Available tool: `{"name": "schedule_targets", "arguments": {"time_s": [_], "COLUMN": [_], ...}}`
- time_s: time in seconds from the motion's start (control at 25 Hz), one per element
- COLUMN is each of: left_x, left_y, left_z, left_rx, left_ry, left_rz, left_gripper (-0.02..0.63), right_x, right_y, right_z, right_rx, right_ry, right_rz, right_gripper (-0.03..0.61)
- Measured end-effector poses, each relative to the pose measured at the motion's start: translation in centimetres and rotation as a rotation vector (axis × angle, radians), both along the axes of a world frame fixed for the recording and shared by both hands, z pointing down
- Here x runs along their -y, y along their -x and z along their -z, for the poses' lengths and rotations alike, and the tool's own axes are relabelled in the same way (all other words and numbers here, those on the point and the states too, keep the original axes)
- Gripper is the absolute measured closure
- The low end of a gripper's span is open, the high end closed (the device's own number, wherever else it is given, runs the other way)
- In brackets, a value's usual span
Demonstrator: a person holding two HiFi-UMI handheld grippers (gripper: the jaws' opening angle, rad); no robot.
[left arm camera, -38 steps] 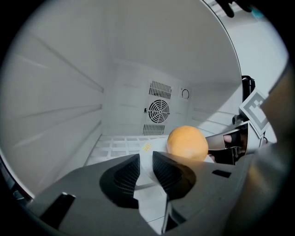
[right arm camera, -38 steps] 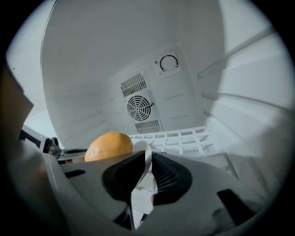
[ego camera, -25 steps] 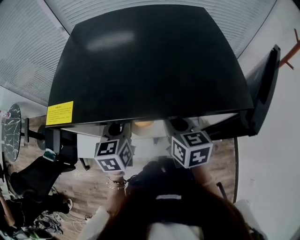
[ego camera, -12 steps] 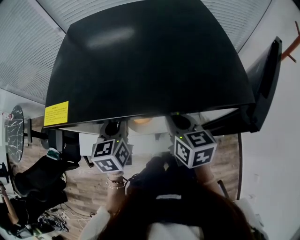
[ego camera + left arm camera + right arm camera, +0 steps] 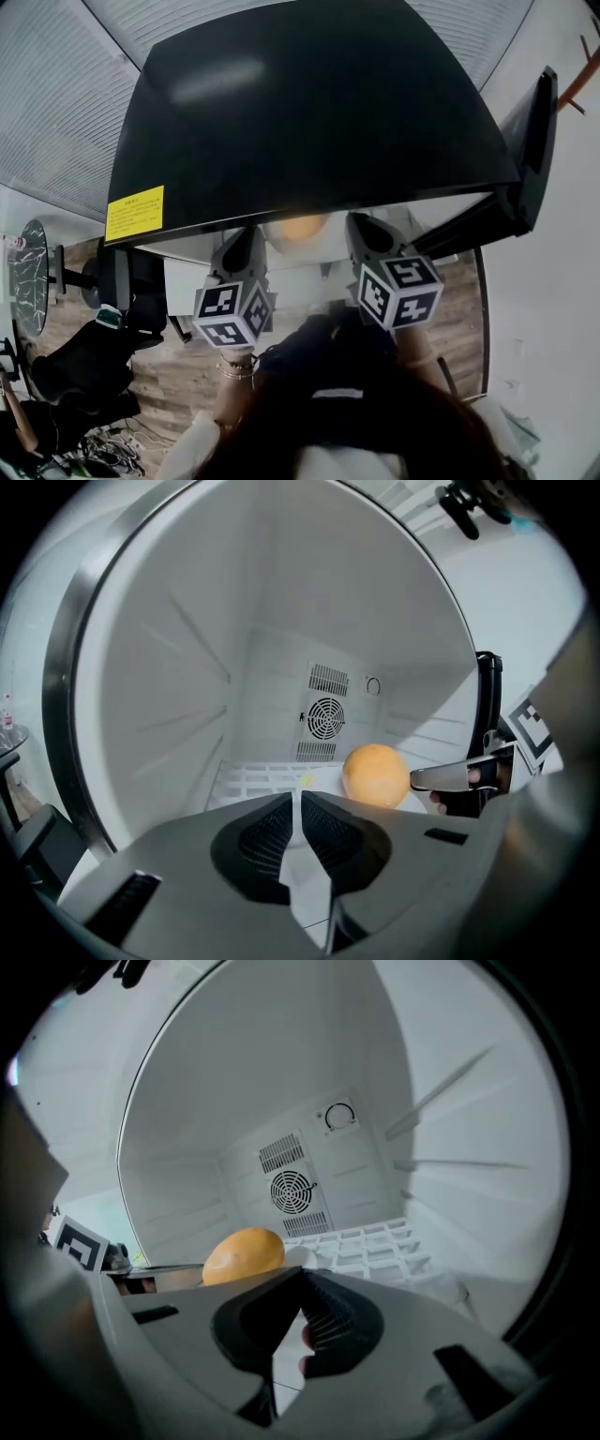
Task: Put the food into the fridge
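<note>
Item: round orange fruit, sitting inside the fridge below its rear fan.

Left gripper is reaching into the fridge mouth, jaws closing to a narrow slit on nothing, with the fruit beyond and to the right.

Right gripper is closing likewise, tips meeting on nothing, with the fruit beyond and to the left.

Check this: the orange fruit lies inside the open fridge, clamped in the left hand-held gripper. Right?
No. The orange fruit does lie inside the open fridge, but the left hand-held gripper is not clamping it: its jaws are closing with nothing between them, and the fruit sits apart, further in. The left gripper view shows this.
</note>
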State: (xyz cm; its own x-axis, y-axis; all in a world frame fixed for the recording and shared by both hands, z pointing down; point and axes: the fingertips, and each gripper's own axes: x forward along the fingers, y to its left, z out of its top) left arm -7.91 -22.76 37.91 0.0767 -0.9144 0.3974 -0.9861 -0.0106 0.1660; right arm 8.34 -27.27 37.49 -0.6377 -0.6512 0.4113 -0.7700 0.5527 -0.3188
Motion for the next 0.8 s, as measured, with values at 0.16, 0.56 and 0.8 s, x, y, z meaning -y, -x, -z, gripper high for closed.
{"name": "schedule_targets", "arguments": {"time_s": [0.16,0.56,0.8], "left_x": [-0.2,-1.7,-3.6], "left_y": [-0.3,-1.0,-2.1], "left_z": [0.1,0.4,0.7], "left_rx": [0.0,-0.004,-0.015], "left_ry": [-0.019,-0.052,-0.057], "left_rz": [-0.066,-0.127,-0.124], "left_gripper": [0.581,0.611,0.611], "right_x": [-0.9,-3.7,-6.0], "right_y": [0.3,1.2,1.8], "right_z": [0.4,1.2,3.5], "right_rx": [-0.01,-0.029,0.015], "right_ry": [-0.028,-0.083,-0.16], "right_rz": [-0.049,-0.071,0.009], "right_gripper": [0.58,0.58,0.58]}}
